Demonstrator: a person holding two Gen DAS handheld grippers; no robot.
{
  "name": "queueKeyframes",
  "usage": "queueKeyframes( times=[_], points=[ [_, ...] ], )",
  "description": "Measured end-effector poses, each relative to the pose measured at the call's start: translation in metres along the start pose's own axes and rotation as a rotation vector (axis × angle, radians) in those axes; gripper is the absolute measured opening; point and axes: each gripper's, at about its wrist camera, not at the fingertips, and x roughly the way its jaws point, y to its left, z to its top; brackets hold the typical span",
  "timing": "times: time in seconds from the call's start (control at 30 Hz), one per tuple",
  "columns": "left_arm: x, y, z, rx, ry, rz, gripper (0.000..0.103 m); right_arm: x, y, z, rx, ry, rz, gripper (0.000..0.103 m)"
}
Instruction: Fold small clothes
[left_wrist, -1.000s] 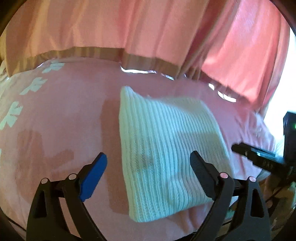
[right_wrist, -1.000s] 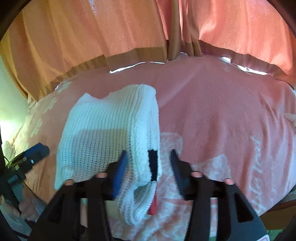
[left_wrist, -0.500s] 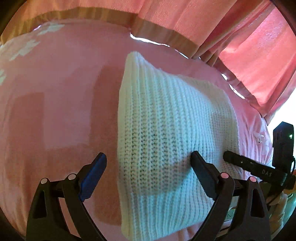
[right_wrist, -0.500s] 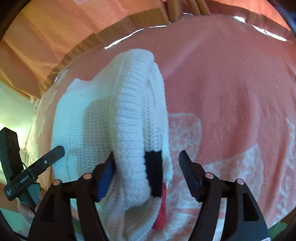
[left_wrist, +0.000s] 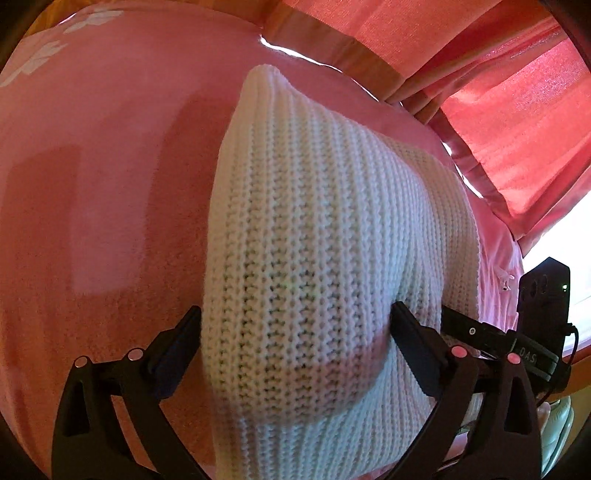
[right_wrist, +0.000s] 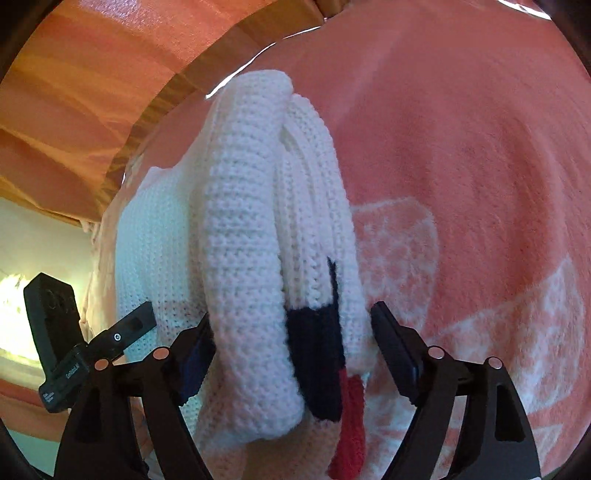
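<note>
A folded white knit sweater (left_wrist: 314, 221) lies on a pink bedspread (left_wrist: 92, 184). My left gripper (left_wrist: 295, 308) hangs low over its near end. The jaws are opening very wide, and the thick fold bulges up between them without being pinched. In the right wrist view the sweater (right_wrist: 240, 221) shows its rolled edge, with a navy patch (right_wrist: 314, 350) and a red patch (right_wrist: 351, 424) at the near end. My right gripper (right_wrist: 291, 312) straddles that edge, also opening. Its right finger (right_wrist: 391, 339) stands clear of the knit.
Pink-orange curtains (left_wrist: 498, 92) hang along the bed's far side, also seen in the right wrist view (right_wrist: 92, 92). The bedspread carries a white pattern (right_wrist: 399, 251). The right gripper's black body (left_wrist: 543, 295) shows at the sweater's right side.
Both grippers have come down and closer over the sweater, which now fills each view. The right jaws have widened around the folded edge. The left jaws have spread slightly.
</note>
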Motion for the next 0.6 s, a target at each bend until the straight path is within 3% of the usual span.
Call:
queueKeyframes(
  times=[0.1, 0.2, 0.27, 0.37, 0.5, 0.6],
  points=[
    [0.0, 0.0, -0.001, 0.0, -0.005, 0.0, 0.097, 0.003, 0.005, 0.0, -0.029, -0.013, -0.002, 0.071],
    [0.002, -0.002, 0.001, 0.003, -0.001, -0.013, 0.096, 0.005, 0.008, 0.004, -0.025, -0.007, 0.038, 0.056],
    [0.001, -0.001, 0.001, 0.006, 0.002, -0.03, 0.09, 0.003, 0.008, 0.005, -0.034, -0.008, 0.05, 0.047],
    [-0.001, -0.004, 0.001, 0.017, 0.013, -0.043, 0.079, -0.001, 0.01, 0.004, -0.04, -0.019, 0.054, 0.042],
    [-0.01, -0.01, -0.001, 0.054, 0.014, -0.039, 0.059, -0.01, 0.012, 0.001, -0.036, -0.041, 0.065, 0.039],
    [-0.021, -0.022, -0.002, 0.112, 0.007, -0.01, 0.052, -0.022, 0.013, -0.004, -0.031, -0.066, 0.083, 0.038]
  ],
)
